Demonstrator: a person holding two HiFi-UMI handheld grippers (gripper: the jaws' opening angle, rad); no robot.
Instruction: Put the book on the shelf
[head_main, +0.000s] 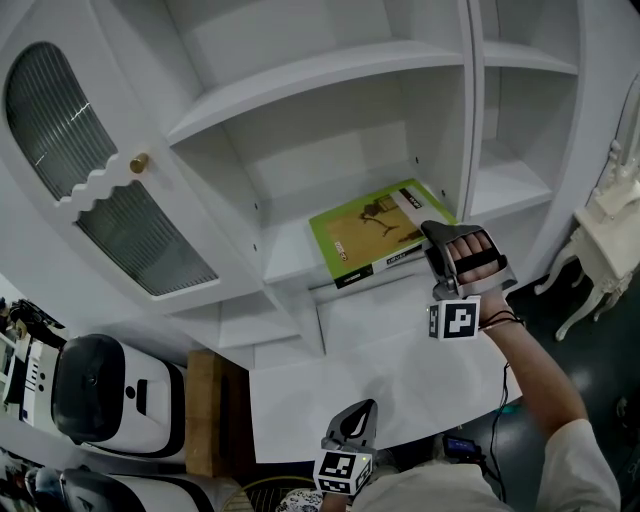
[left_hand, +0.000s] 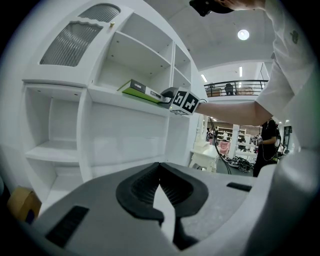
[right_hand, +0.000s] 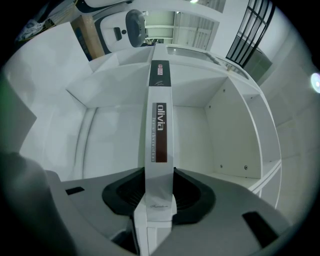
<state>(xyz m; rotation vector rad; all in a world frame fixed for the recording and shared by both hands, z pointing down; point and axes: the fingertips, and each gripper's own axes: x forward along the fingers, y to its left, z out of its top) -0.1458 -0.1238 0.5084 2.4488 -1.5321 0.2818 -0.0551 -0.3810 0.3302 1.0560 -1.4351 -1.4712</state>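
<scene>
Right gripper view: the book (right_hand: 160, 135) is clamped by its spine in the right gripper (right_hand: 159, 175). It is laid flat at the shelf's (head_main: 285, 262) front edge. The left gripper (left_hand: 160, 166) is closed, empty.

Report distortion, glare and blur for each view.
Head view: sharp, evenly lit, no glare. Left gripper view: strong fisheye, black corners, ceiling lamp blown out. Right gripper view: fisheye too, print on the book legible.

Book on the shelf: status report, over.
Right hand-held gripper shut on the green book, at its spine. Book flat on the white shelf. Left hand-held gripper shut, empty, held low. Nothing blocking.
</scene>
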